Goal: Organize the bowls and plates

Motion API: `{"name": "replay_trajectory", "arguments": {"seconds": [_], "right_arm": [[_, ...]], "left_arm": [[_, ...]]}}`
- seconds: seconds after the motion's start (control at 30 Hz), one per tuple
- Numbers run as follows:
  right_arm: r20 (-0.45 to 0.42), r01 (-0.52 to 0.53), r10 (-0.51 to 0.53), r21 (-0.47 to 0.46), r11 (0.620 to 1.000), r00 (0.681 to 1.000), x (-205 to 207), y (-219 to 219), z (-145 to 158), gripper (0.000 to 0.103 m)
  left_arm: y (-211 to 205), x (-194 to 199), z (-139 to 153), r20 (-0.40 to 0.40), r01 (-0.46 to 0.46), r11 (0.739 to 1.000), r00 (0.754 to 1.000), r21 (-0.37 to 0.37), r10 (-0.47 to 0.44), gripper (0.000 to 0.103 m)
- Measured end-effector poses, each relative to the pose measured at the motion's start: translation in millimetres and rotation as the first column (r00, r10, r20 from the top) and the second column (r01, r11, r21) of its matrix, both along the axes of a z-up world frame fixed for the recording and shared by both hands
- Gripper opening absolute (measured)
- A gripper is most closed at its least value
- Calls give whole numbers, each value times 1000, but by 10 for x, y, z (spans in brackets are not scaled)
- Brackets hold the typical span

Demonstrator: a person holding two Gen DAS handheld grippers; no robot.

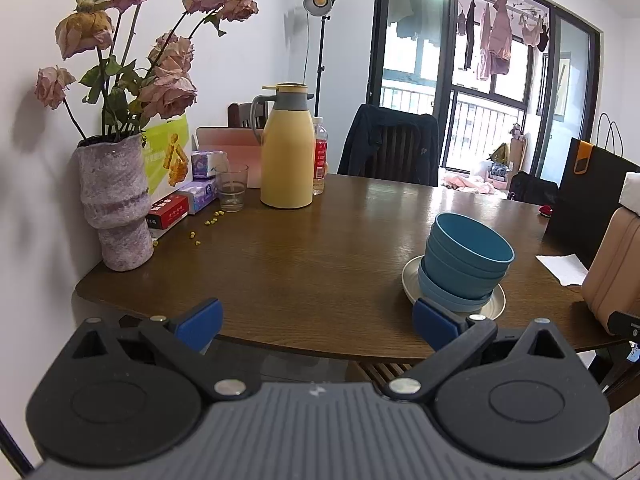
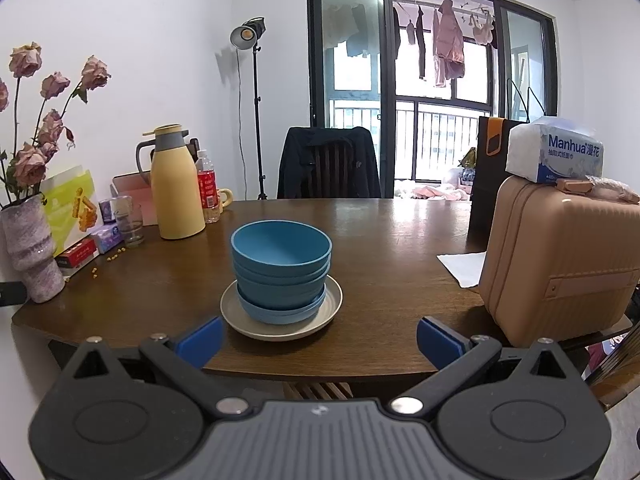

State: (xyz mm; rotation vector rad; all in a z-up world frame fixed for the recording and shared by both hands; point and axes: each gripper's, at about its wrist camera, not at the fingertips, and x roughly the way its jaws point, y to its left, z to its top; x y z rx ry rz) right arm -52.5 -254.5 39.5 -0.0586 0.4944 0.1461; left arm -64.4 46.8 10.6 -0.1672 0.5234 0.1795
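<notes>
A stack of blue bowls (image 2: pixel 282 268) stands on a pale round plate (image 2: pixel 332 304) near the front of the brown wooden table (image 2: pixel 380 248). The left wrist view shows the same bowl stack (image 1: pixel 468 260) and plate (image 1: pixel 494 304) at its right. My left gripper (image 1: pixel 316 326) is open and holds nothing, hovering at the table's front edge, left of the stack. My right gripper (image 2: pixel 318 338) is open too, just in front of the plate, with nothing between its blue pads.
A vase of dried roses (image 1: pixel 116 200), a yellow thermos jug (image 1: pixel 286 152), a glass (image 1: pixel 231 188), a bottle and small boxes crowd the table's left rear. A tan suitcase (image 2: pixel 560 264) with a tissue pack (image 2: pixel 556 156) stands at the right, a paper napkin (image 2: pixel 462 266) beside it. A chair with a dark jacket (image 2: pixel 330 164) is behind.
</notes>
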Motion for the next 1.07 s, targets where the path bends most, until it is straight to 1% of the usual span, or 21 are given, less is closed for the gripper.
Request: {"name": "replay_trajectory", "arguments": {"seconds": [0.63,0.83,1.07], "right_arm": [[1,-11,11,3,1000,1000,-54,-1,22,103],[0,-11,11,3,1000,1000,-55,3,22,103],[-4,-16,16,1,1000,1000,-25,24,26,103]], "left_arm": [[-42,-68,50,9,2,1000,1000,11,-2,103],[-39,-29,33,-3,-5,1000,1000,18,5,103],[-37,10,6,-7,15,1000,1000,5,-15,103]]}}
